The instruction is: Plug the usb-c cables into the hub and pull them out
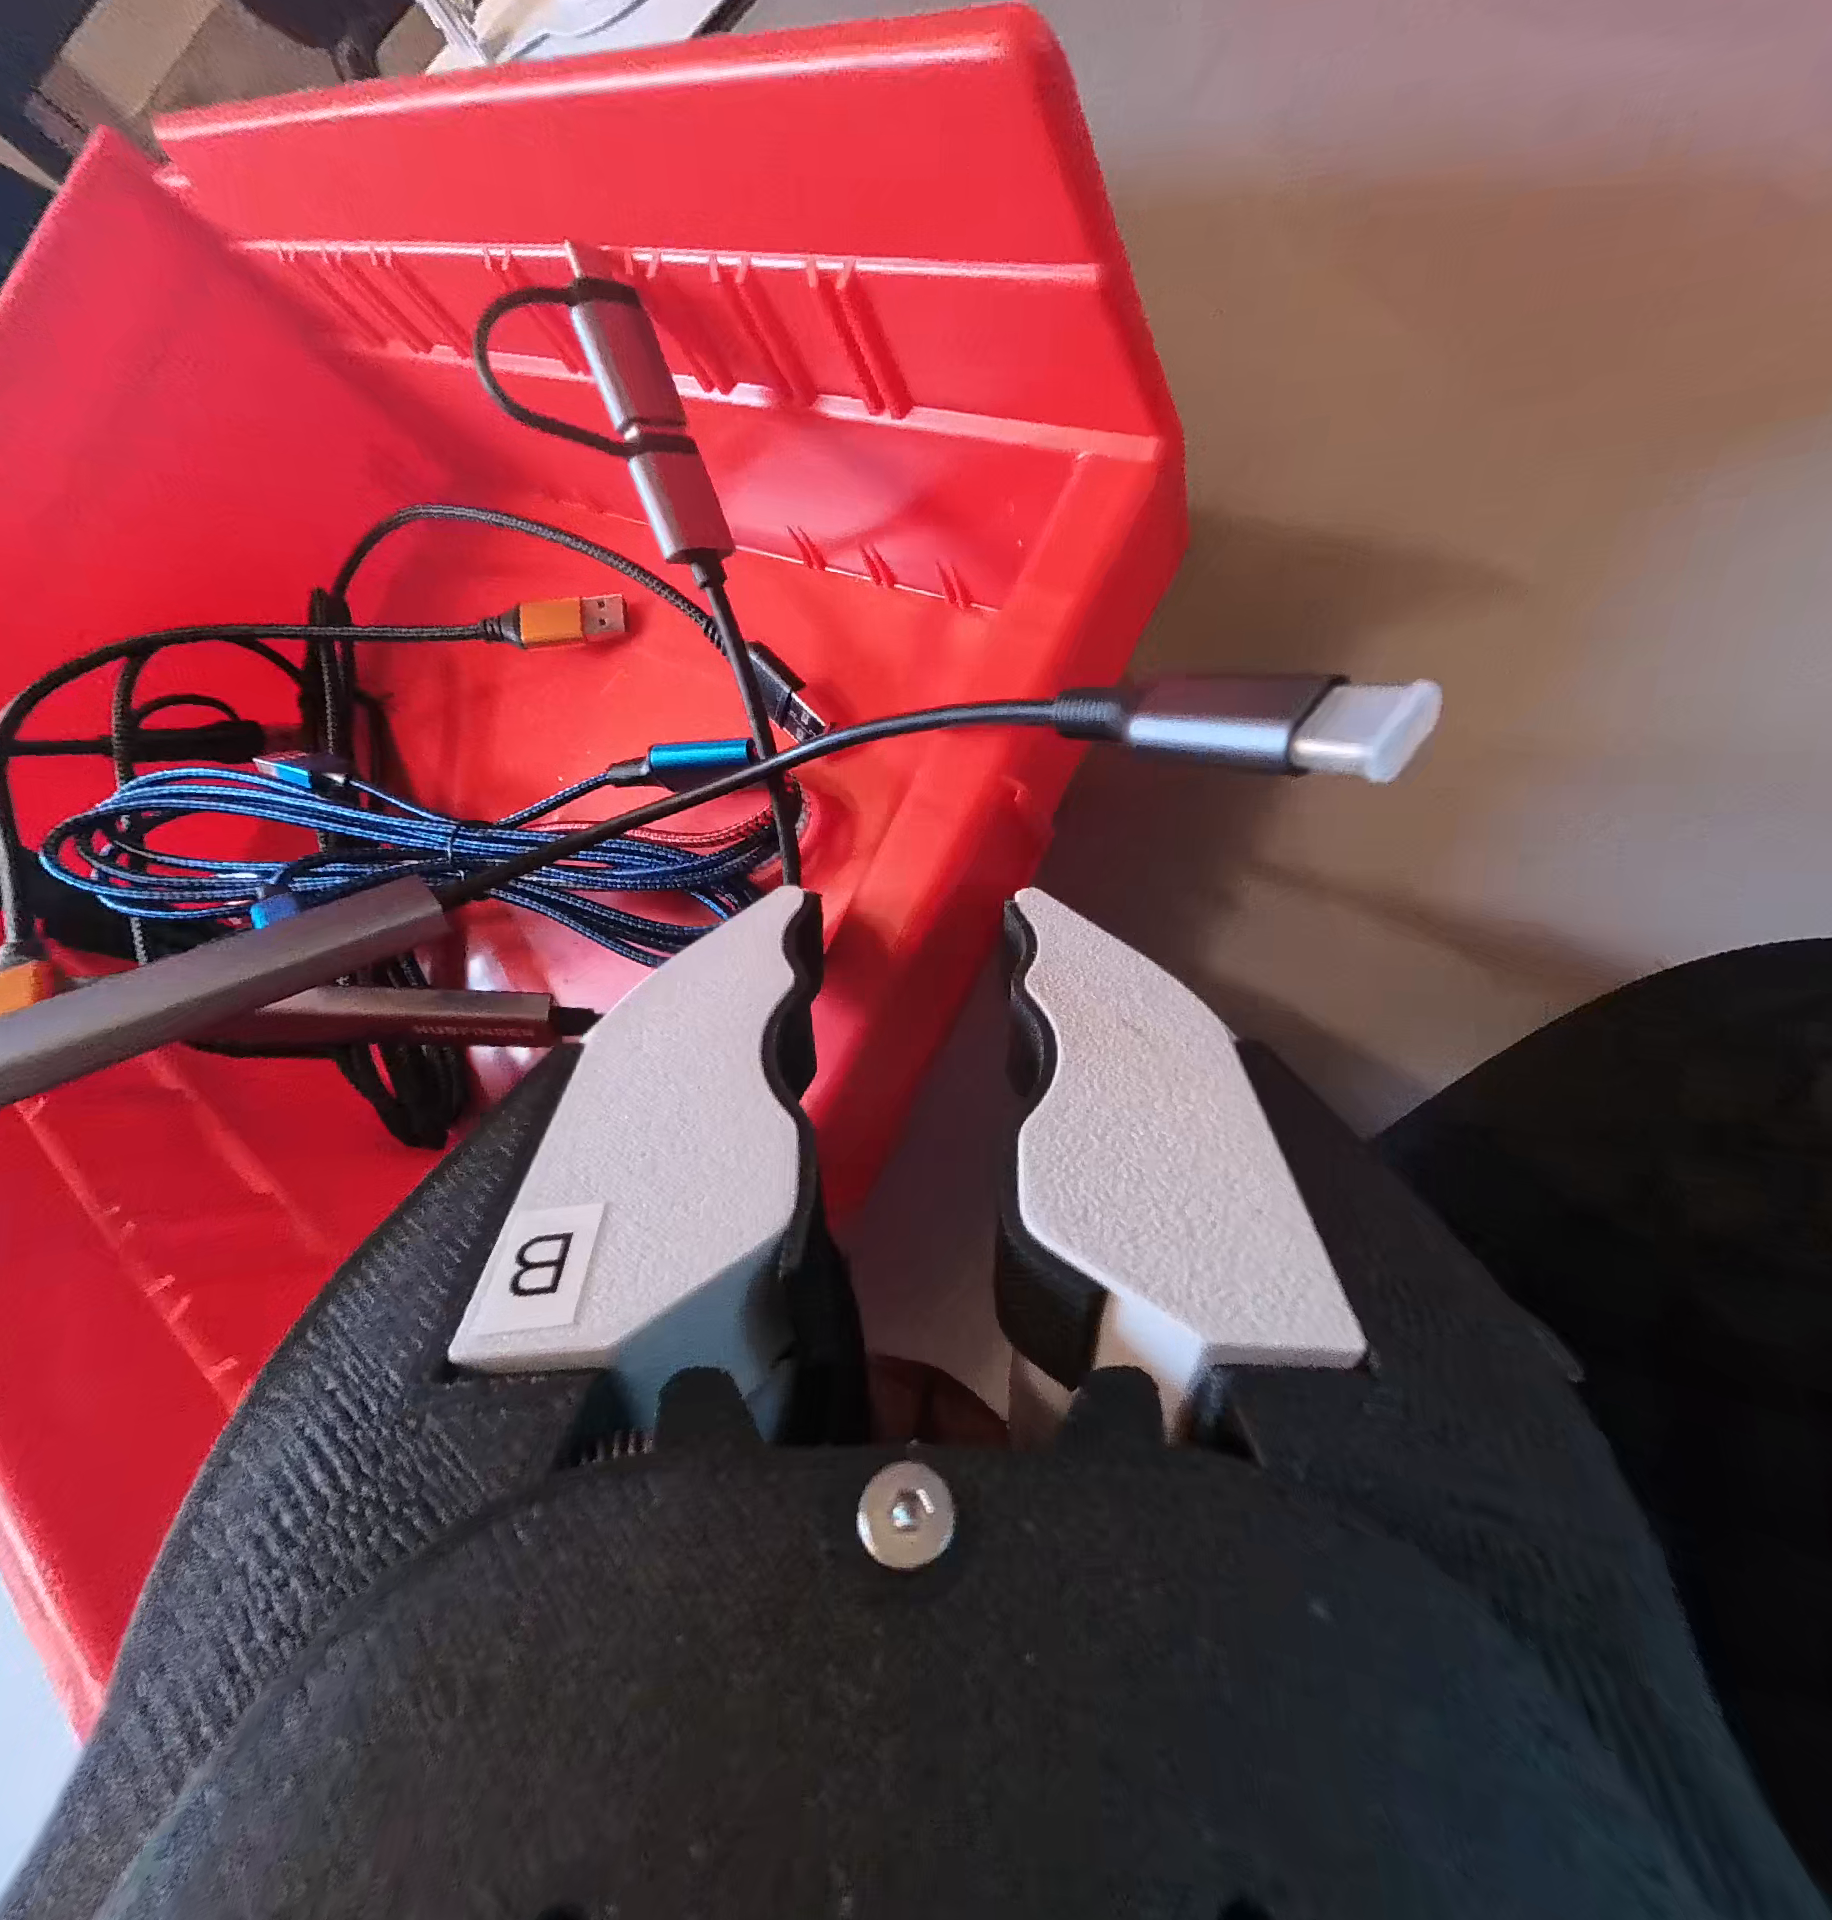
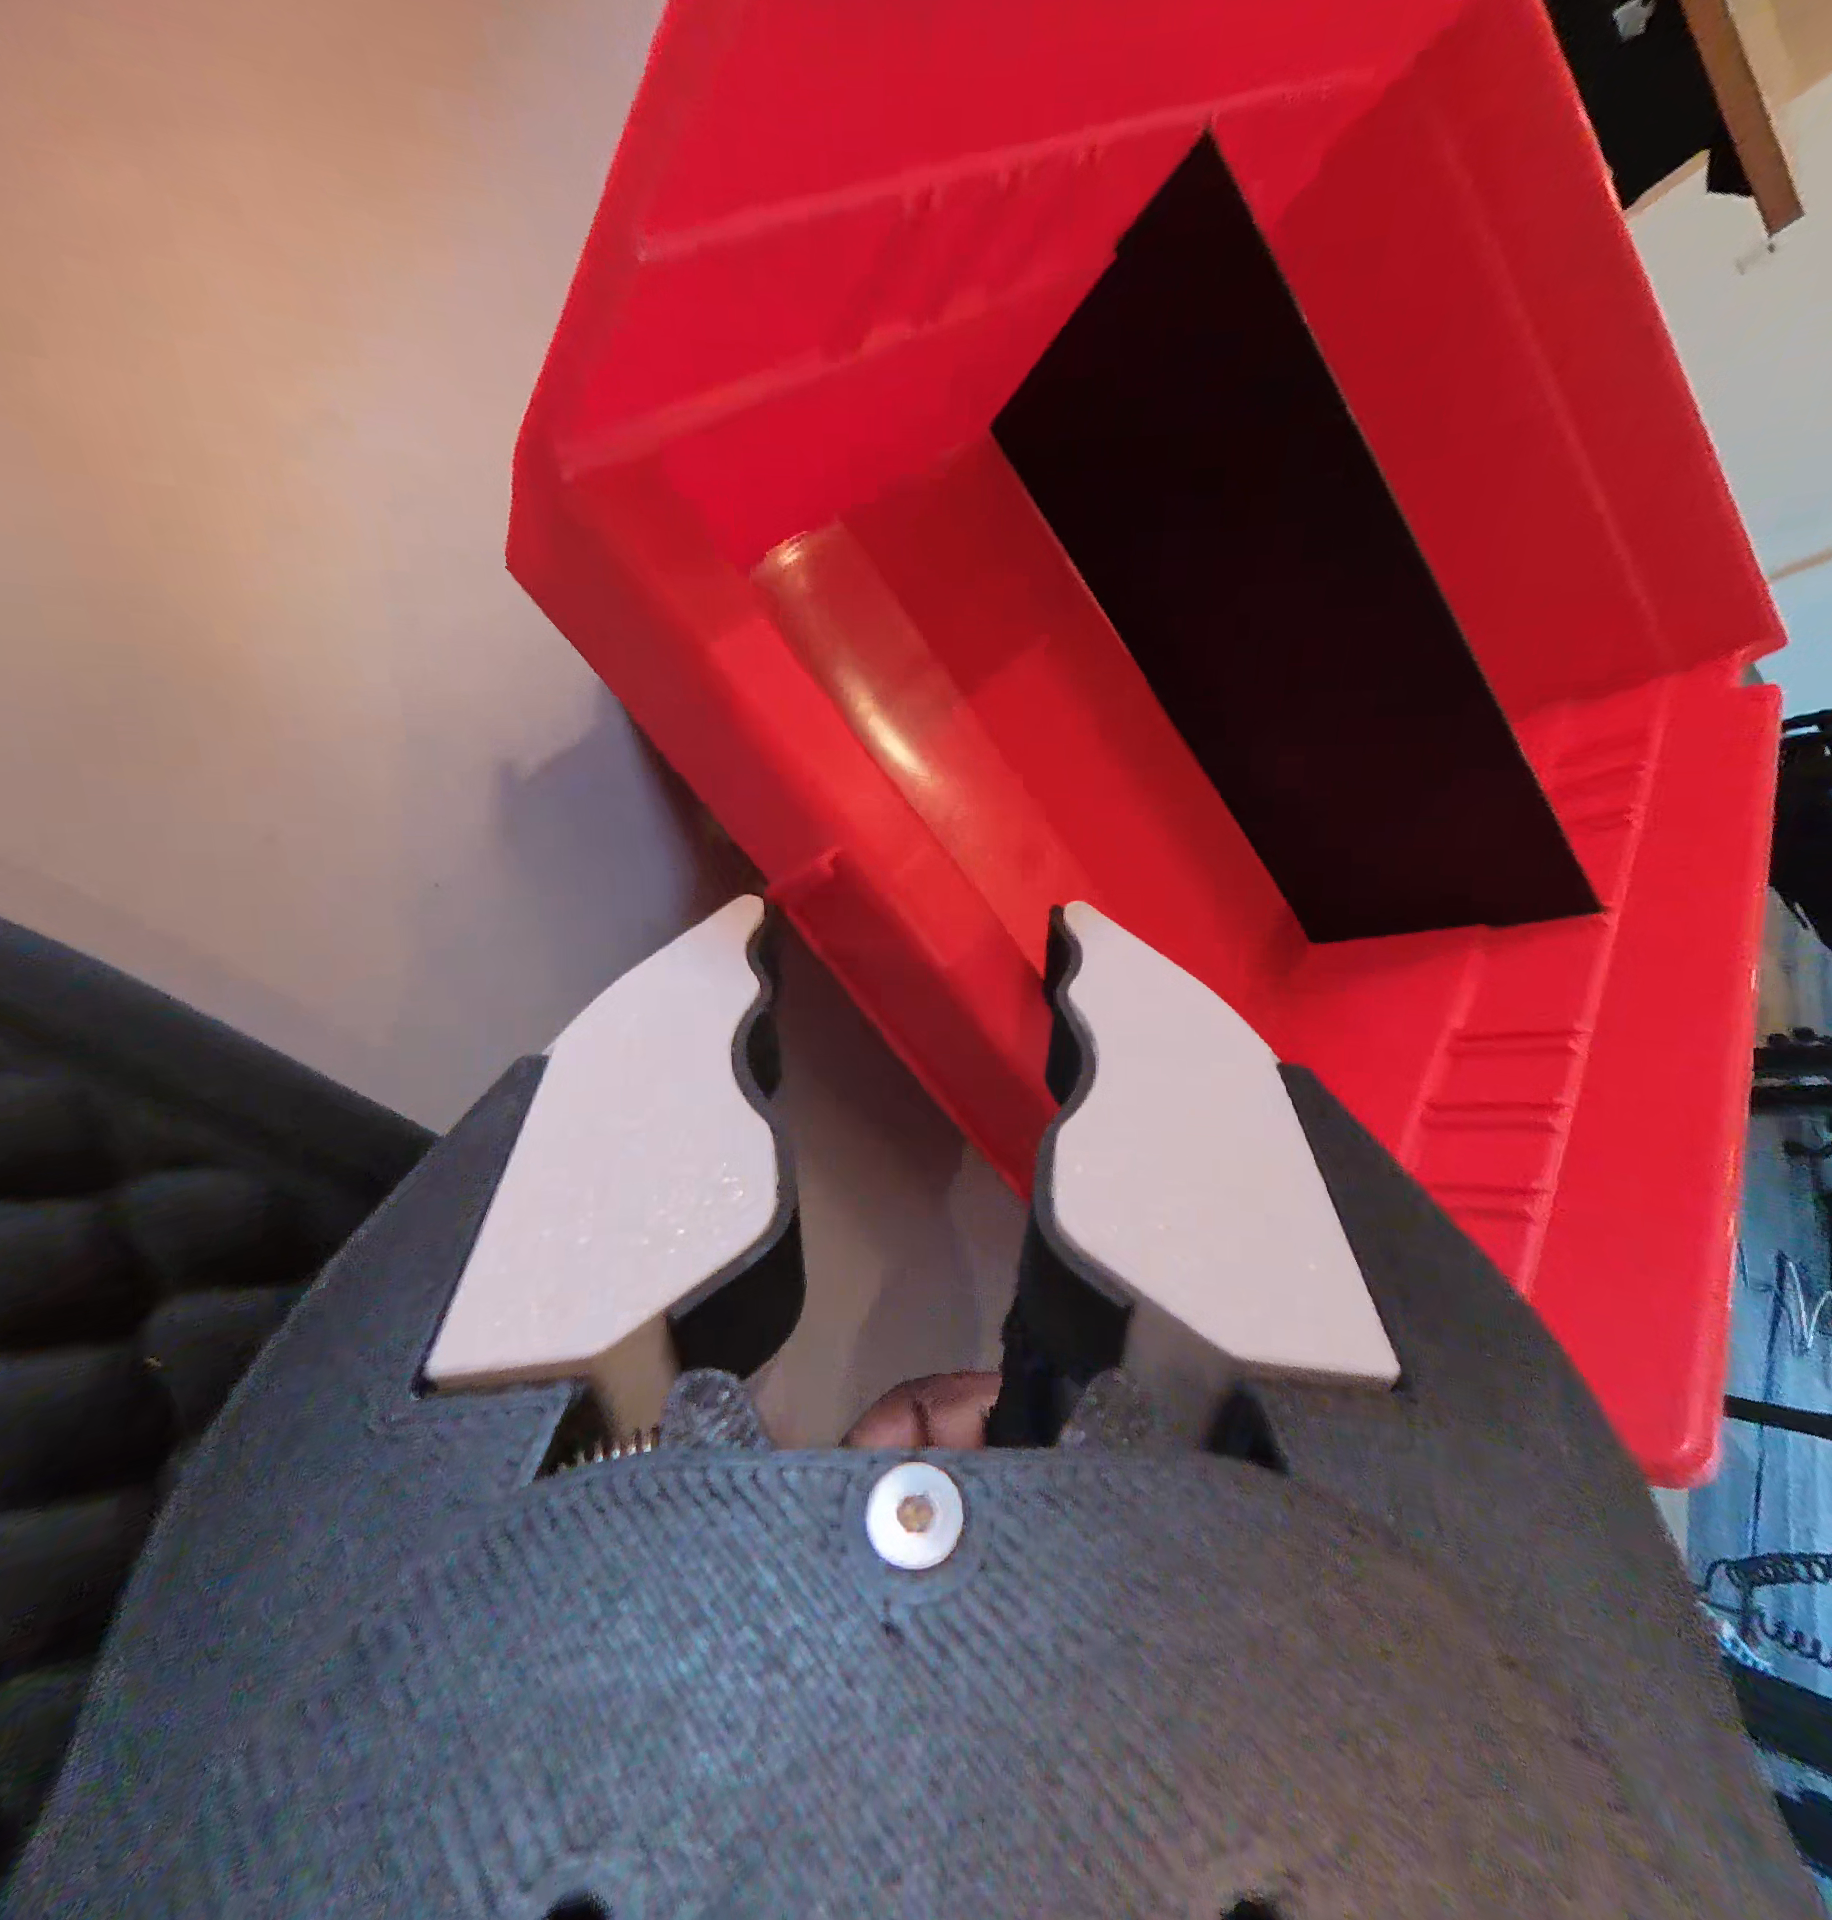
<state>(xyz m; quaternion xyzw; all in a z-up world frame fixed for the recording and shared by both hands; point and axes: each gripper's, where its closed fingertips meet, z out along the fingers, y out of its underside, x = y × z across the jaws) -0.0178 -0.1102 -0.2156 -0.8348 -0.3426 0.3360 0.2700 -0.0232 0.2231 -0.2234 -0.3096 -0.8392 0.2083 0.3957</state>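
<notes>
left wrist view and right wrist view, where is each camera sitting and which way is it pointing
Left wrist view: mounted on the left gripper, looking along its open fingers into a red bin of tangled cables and grey hubs.
Right wrist view: mounted on the right gripper, looking along its open fingers at a red bin with a black divider; a fingertip shows between the finger bases.
Shared: a red bin on a pale surface; whether it is the same bin is unclear.

Red bin (image 1: pixel 891 343); blue braided cable (image 1: pixel 392 842); orange plug (image 1: pixel 553 620); grey hub (image 1: pixel 195 992); second red bin (image 2: pixel 995 260), black divider (image 2: pixel 1296 582) fitted.
</notes>
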